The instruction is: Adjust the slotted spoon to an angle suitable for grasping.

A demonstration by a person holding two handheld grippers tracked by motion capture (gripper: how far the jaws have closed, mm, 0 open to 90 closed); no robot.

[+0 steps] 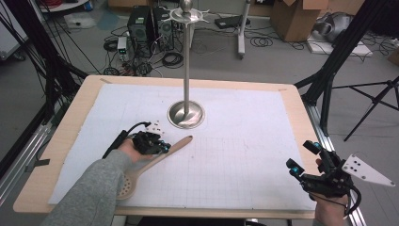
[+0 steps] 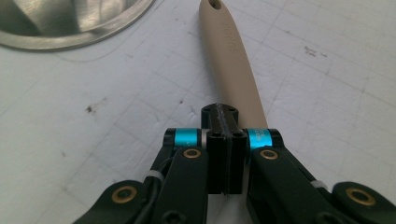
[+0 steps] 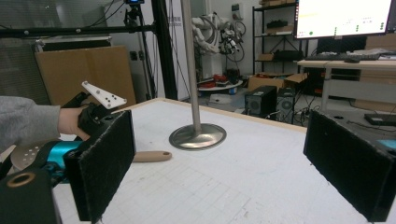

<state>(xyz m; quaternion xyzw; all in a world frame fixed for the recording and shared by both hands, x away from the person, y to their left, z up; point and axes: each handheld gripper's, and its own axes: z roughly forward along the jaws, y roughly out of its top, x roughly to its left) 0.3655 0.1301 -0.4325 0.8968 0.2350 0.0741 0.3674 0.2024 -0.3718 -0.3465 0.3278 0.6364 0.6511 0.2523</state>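
Count: slotted spoon [image 1: 153, 162] ×1, metal stand [image 1: 186, 114] ×1, white mat [image 1: 244, 155] ×1, grippers ×2 — left gripper [image 1: 162, 147], right gripper [image 1: 303, 157].

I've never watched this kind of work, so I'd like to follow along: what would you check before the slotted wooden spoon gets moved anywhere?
1. Left tongs closed on the spoon's handle: ok, the jaws are shut with the handle between them in the left gripper view.
2. Grip placed mid-handle, perforated bowl free: ok.
3. Spoon lifted off the white mat: cannot tell; it looks low or resting.
4. Metal stand upright, base apart from the spoon tip: ok.
5. Right tongs out of the way: ok, open, empty, at the mat's right edge.
6. Hook ring at the stand's top free: cannot tell, too small.
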